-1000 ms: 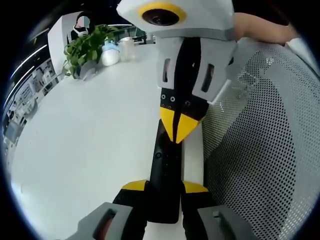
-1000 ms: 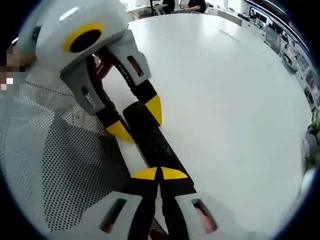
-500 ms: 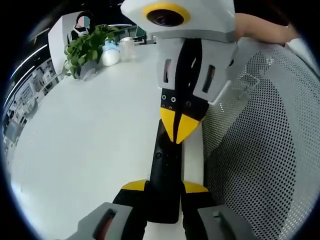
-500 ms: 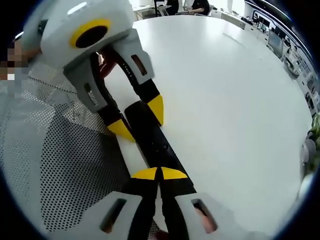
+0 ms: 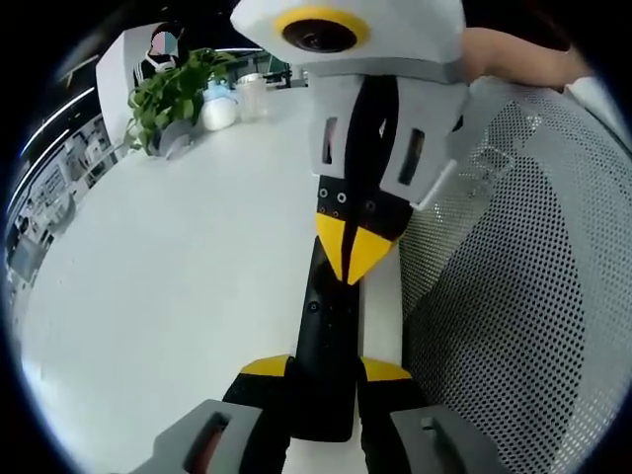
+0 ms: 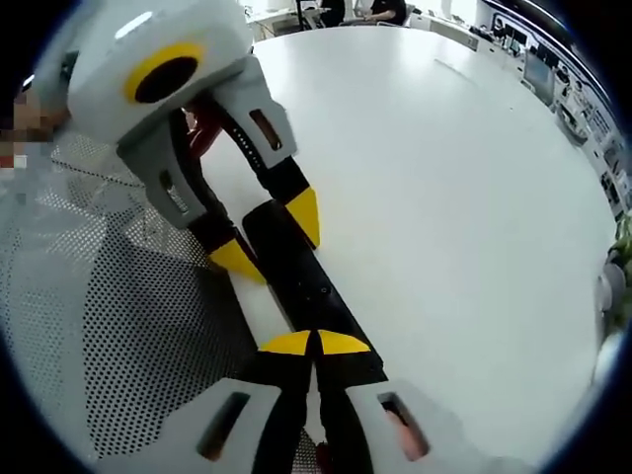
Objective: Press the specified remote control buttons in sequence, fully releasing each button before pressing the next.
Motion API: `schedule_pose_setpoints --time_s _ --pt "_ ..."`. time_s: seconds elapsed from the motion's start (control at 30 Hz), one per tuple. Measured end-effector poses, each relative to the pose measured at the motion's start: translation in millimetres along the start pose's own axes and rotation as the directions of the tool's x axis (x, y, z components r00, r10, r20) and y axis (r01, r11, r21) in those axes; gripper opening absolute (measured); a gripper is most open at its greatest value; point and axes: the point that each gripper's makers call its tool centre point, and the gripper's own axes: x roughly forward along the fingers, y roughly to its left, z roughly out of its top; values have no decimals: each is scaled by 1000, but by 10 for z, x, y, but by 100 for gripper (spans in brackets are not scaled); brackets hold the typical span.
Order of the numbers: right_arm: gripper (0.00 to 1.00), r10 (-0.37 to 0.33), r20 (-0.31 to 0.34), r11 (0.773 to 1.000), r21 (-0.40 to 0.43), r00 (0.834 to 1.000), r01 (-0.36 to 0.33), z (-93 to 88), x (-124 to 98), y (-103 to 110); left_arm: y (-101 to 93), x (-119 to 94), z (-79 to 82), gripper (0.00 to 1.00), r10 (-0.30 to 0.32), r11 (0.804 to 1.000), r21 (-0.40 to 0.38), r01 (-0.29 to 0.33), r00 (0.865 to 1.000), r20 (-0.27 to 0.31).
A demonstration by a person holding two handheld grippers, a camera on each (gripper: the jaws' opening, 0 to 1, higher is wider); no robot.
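The black remote control (image 5: 328, 326) lies lengthwise between both: left hand-held gripper (image 5: 326, 369) clamps its near end; right hand-held gripper (image 5: 354, 259), jaws closed, presses its face.

Slim black remote control (image 5: 328, 341) (image 6: 314, 291) lies flat on the white table, near its edge.

white table (image 5: 168, 286) with a potted plant (image 5: 170, 91) (far end), beside perforated mesh chair (image 5: 513, 316).
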Motion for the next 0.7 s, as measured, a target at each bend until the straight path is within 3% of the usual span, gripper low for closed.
schedule_pose_setpoints --time_s 0.2,0.4,0.7 --pt "0 4 -11 1000 -9 1000 -4 6 4 11 -1 0 1 25 -3 1000 8 3 1000 1" --pt "0 19 -13 999 35 1000 -18 5 2 4 -5 -2 4 25 -3 1000 10 3 1000 0" --pt "0 9 -19 1000 10 1000 -9 5 -1 13 -7 -3 5 25 -2 1000 7 2 1000 -1"
